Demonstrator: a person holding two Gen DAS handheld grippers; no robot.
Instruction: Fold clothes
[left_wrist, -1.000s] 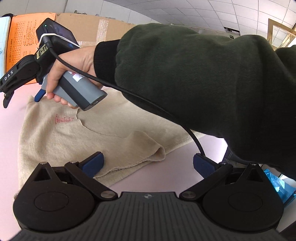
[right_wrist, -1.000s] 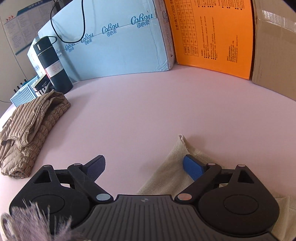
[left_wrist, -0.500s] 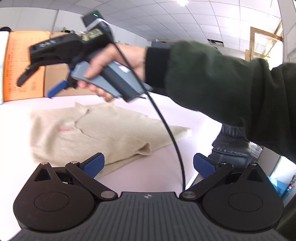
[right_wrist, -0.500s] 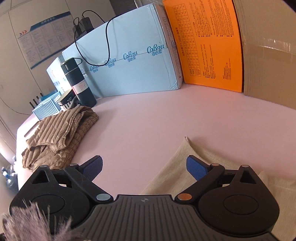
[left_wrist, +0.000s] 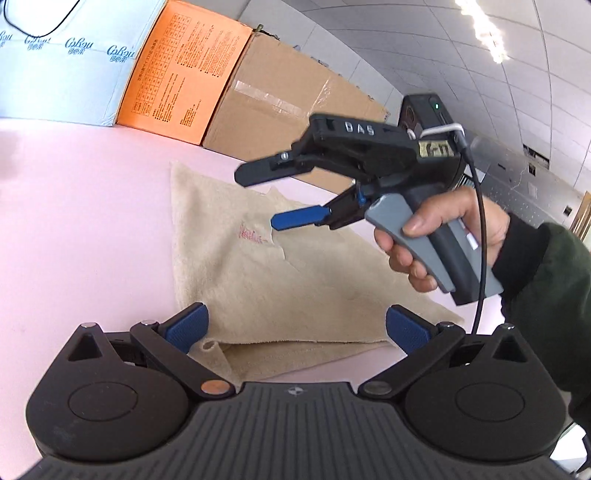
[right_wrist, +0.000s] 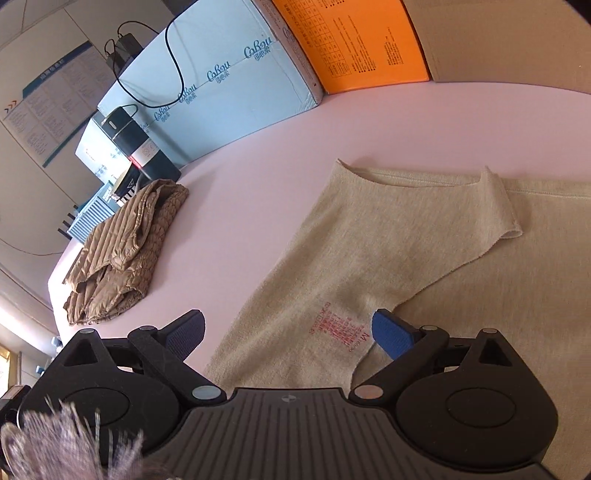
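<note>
lying widest of all, pink table (right_wrist: 295, 155), spreading under everything in both views.
standing along the far edge, pale blue box (right_wrist: 221, 92), orange box (left_wrist: 184, 74) and brown cardboard box (left_wrist: 288, 103), touching side by side.
lying flat on the table, beige garment (right_wrist: 388, 258), partly folded, one flap turned over across the body, red printed label (right_wrist: 338, 328) facing up near the fold edge.
resting well apart from the garment near the table's far corner, crumpled tan quilted jacket (right_wrist: 125, 251).
standing just behind the jacket, dark flask (right_wrist: 144, 147), against the blue box.
hovering low over the near edge of the garment, left gripper (left_wrist: 295, 328), fingers spread wide, gripping nothing, one blue pad (left_wrist: 188, 326) sitting right at the cloth's corner.
hanging above the label area, right gripper (right_wrist: 288, 332), fingers spread wide, holding nothing; in the left view showing raised clear of the cloth, carried in a bare hand (left_wrist: 443, 236) with a dark green sleeve (left_wrist: 546, 288).
</note>
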